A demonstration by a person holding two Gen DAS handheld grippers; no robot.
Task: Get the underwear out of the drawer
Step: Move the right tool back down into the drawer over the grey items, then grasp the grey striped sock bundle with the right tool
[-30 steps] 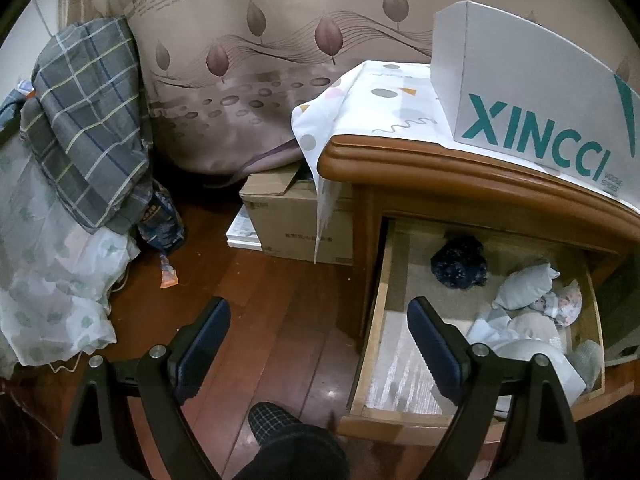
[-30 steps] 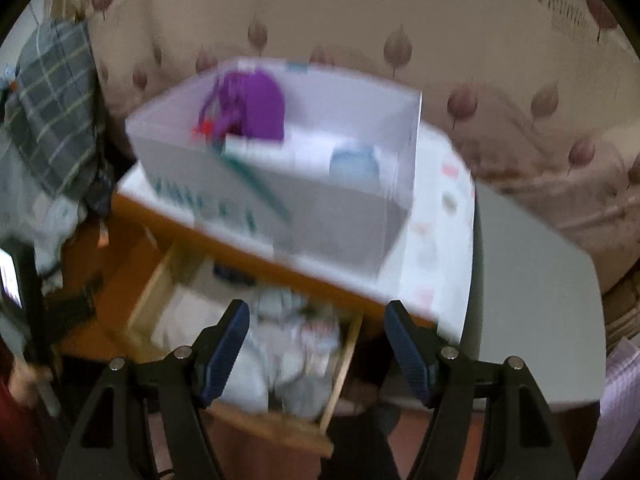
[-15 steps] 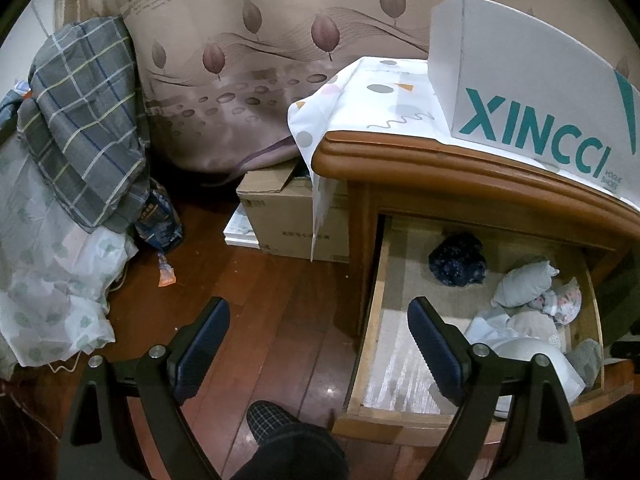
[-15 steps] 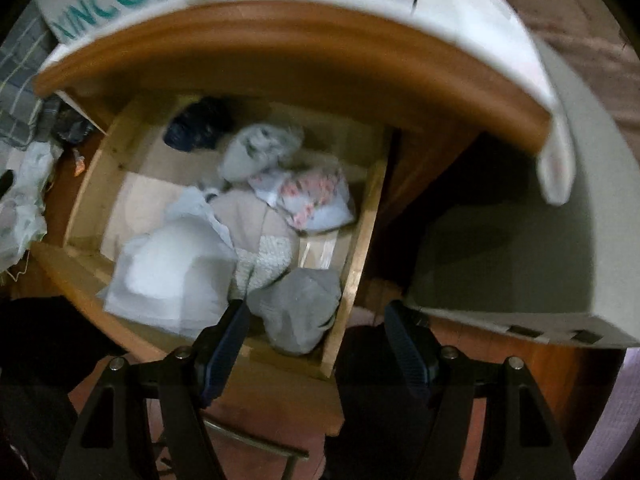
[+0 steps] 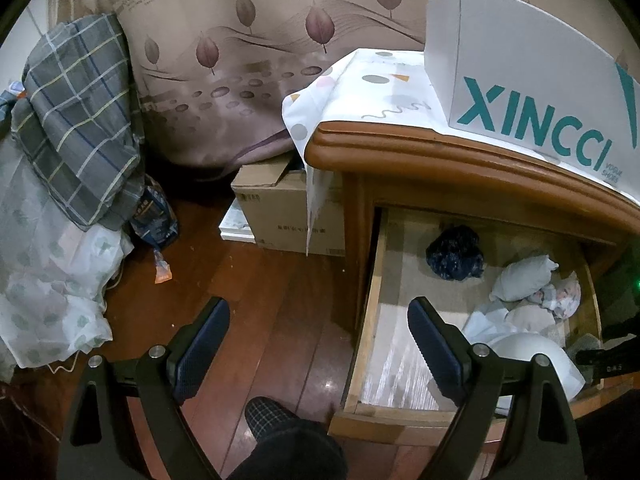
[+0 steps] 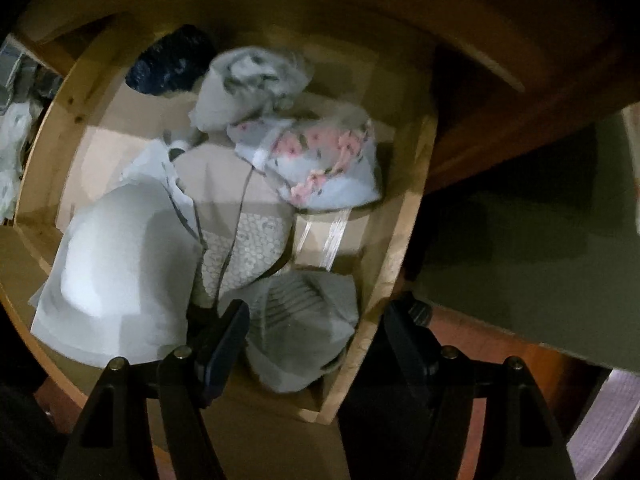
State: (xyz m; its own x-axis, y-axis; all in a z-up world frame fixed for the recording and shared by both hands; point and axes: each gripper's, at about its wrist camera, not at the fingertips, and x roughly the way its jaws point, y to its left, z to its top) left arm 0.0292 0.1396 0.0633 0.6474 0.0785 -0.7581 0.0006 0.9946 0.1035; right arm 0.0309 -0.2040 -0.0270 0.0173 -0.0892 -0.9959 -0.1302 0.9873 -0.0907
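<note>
the right gripper point(image 6: 316, 344) points down into the open pale wooden drawer point(image 6: 394, 248), and its jaws are opening with nothing pressed between them. the grey ribbed folded underwear point(image 6: 300, 324) lies directly under it, in the near right corner of the drawer, hard against the drawer's right wall. that is the relation the next move turns on, as i judge it: one finger stands just inside, left of the bundle, while the other seems to hang over or outside the right wall, so the wall may lie in the closing path. the bundle looks roughly as wide as long; no clear long axis. the right hand is far nearer to it than the left

the left gripper point(image 5: 318, 346) hangs wide apart and empty over the dark wooden floor point(image 5: 256, 280) beside the drawer's left side

the right wrist view shows the heap up close: a floral pink-and-blue piece point(image 6: 324, 160), a white padded bundle point(image 6: 116, 276), a dark navy bundle point(image 6: 168, 64) at the back. the left wrist view alone shows the white cardboard box with teal lettering point(image 5: 532, 92) on the wooden nightstand point(image 5: 460, 164), and how far the drawer stands out
</note>
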